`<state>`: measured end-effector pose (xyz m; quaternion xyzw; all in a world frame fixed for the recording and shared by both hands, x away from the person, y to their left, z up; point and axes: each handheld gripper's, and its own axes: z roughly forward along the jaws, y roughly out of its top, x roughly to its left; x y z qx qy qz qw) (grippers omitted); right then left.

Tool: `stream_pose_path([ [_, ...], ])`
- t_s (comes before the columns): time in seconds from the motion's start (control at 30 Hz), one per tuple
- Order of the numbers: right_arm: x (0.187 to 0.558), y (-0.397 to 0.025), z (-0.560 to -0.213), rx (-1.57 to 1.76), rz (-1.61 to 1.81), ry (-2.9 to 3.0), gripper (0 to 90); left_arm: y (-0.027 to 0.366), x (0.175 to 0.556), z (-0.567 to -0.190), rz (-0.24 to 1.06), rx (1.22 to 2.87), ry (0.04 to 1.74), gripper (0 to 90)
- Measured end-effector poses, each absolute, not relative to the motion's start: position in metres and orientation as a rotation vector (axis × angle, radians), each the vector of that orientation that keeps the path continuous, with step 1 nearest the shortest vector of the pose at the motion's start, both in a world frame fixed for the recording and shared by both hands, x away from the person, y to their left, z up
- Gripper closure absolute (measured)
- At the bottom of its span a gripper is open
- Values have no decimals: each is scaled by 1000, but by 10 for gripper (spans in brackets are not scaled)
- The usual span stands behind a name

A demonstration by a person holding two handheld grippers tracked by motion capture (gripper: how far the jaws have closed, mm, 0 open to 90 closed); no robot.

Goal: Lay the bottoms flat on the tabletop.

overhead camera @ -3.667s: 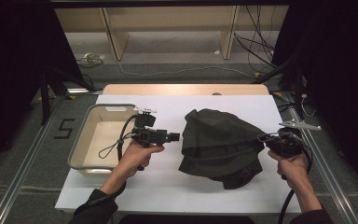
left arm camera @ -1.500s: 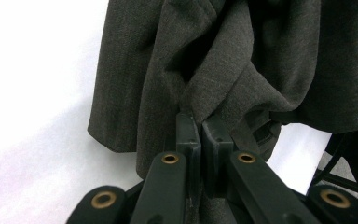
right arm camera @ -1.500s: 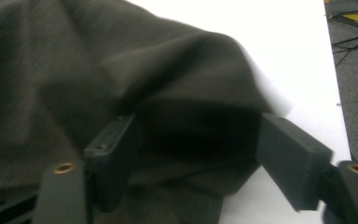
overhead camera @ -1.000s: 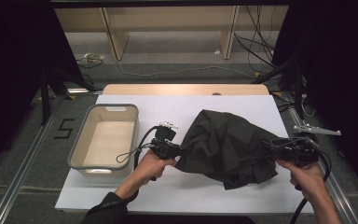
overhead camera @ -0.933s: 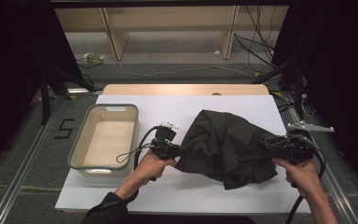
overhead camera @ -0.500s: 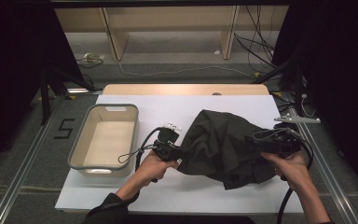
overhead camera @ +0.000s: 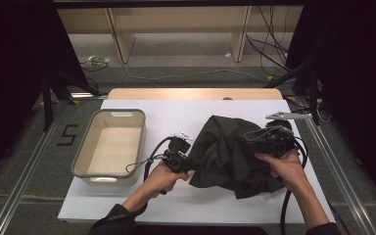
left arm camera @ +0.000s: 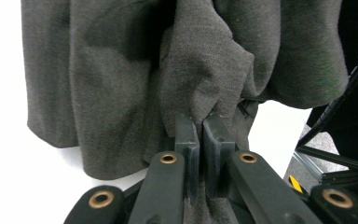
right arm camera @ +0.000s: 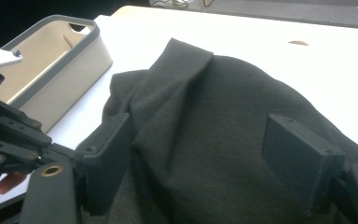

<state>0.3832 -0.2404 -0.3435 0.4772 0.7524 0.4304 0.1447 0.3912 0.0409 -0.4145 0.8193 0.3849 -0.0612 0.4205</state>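
Dark cloth lies heaped mid-bench. Left gripper pinches a fold at its left edge; right gripper hovers spread over it. Bare bench separates it from the tub.

A flat white rectangular worktop carries two things. A crumpled dark grey cloth garment lies heaped at about four o'clock from its middle. An oblong beige plastic tub with a grey rim stands at nine o'clock, well apart from the cloth.
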Motion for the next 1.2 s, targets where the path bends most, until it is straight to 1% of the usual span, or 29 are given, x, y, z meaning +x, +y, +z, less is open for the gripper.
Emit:
stream_pose_path([
  [0.2,387,-232,-347,1366,1228,2193,259,39,390,-416,-155,2058,959,851],
  [0.27,389,-227,-349,1365,1209,2208,292,38,390,-416,-158,2062,956,850],
  [0.3,389,-227,-349,1365,1209,2208,292,38,390,-417,-159,2062,958,850],
  [0.33,392,-225,-353,1359,1194,2218,368,38,390,-418,-160,2071,957,848],
  [0.37,394,-225,-355,1367,1184,2222,406,38,389,-419,-160,2074,957,848],
  [0.43,396,-226,-360,1387,1167,2216,539,38,389,-419,-163,2075,959,841],
  [0.47,396,-227,-362,1386,1161,2218,591,38,389,-421,-166,2078,958,827],
  [0.5,396,-229,-363,1392,1160,2217,646,38,390,-420,-167,2079,959,795],
  [0.53,397,-230,-364,1398,1162,2212,706,38,390,-420,-158,2067,960,741],
  [0.57,397,-230,-364,1398,1162,2212,706,38,390,-420,-158,2067,960,678],
  [0.6,395,-232,-365,1393,1162,2215,792,38,391,-416,-140,2046,964,610],
  [0.63,395,-232,-365,1393,1162,2215,792,38,391,-416,-140,2046,964,556],
  [0.67,395,-233,-365,1383,1160,2220,817,38,392,-413,-133,2038,959,556],
  [0.7,395,-233,-365,1377,1159,2224,833,38,392,-410,-127,2027,952,521],
  [0.73,394,-233,-366,1380,1159,2225,849,35,392,-404,-109,1997,951,436],
  [0.77,394,-233,-366,1380,1159,2225,849,35,392,-404,-109,1997,951,402],
  [0.87,392,-230,-367,1362,1159,2238,853,24,394,-398,-72,2003,941,338],
  [0.97,391,-227,-368,1348,1158,2241,854,16,397,-399,-60,2016,944,315],
  [1.0,391,-226,-368,1345,1154,2243,855,9,401,-402,-49,2044,954,317],
  [1.03,391,-226,-368,1345,1154,2243,855,9,401,-402,-49,2044,954,338],
  [1.07,392,-225,-368,1338,1151,2240,857,4,404,-407,-47,2064,978,393],
  [1.13,393,-227,-367,1339,1140,2223,861,1,403,-412,-45,2067,980,645],
  [1.2,395,-232,-365,1344,1142,2201,866,2,403,-413,-38,2069,982,824],
])
